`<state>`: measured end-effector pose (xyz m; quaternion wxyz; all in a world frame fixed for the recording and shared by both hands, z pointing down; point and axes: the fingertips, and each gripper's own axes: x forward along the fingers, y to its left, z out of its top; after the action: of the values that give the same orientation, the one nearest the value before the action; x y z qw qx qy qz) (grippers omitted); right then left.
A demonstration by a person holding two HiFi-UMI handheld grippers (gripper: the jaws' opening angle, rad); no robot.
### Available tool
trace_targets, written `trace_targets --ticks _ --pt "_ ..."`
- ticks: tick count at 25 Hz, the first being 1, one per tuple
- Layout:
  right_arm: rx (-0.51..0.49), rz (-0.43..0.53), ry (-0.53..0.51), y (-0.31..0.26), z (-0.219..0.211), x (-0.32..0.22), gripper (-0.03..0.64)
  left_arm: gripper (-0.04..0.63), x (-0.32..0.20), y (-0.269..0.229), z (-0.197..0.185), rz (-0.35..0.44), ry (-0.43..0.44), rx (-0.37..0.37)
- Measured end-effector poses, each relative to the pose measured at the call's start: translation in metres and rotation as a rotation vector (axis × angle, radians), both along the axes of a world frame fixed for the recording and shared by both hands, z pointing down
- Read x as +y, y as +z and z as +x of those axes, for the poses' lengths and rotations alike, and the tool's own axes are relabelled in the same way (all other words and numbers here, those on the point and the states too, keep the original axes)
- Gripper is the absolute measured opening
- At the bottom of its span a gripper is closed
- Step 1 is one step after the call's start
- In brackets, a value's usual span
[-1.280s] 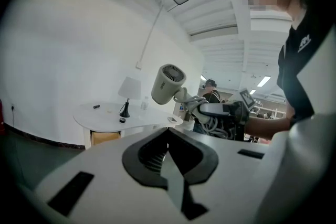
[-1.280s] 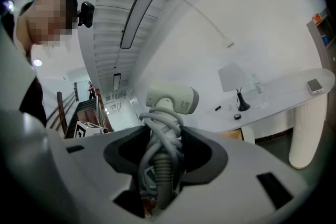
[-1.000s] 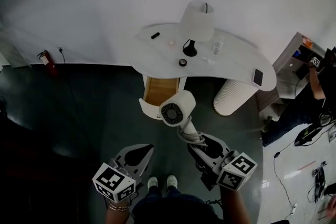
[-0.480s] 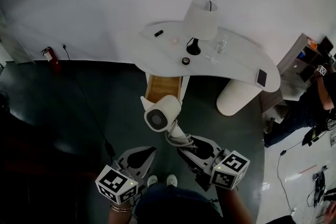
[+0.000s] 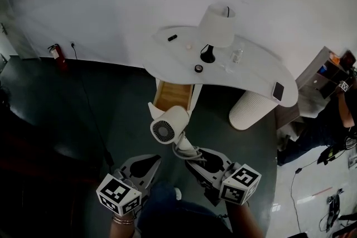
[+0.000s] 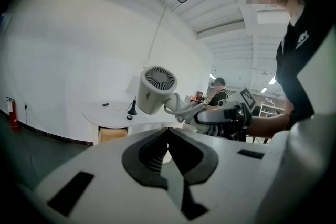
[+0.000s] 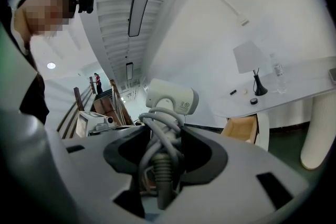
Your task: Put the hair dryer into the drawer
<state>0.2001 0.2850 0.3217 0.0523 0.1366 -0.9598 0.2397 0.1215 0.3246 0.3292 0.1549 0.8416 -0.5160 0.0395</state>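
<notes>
Hair dryer held in the air just in front of the open drawer; not yet put in.

The hair dryer is gripped by its cord-wrapped handle between the jaws of the right gripper, which are closed on the handle and kept fairly wide by its bulk; its round grille is turned back toward the person; the left gripper is held low beside it, jaws brought together with nothing between them; the drawer is seen pulled out from under the white table, its wooden inside bare as far as can be made out; pick-up and drawer opening are judged done; carrying the dryer over the drawer, lowering it in and releasing it are judged left.
</notes>
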Motion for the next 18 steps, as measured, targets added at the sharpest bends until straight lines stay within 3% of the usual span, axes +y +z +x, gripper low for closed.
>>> trace_targets --ticks 18 --pt "0.063 -0.051 0.062 0.025 0.011 -0.042 0.198 0.015 -0.048 0.017 -0.004 -0.071 0.039 0.008"
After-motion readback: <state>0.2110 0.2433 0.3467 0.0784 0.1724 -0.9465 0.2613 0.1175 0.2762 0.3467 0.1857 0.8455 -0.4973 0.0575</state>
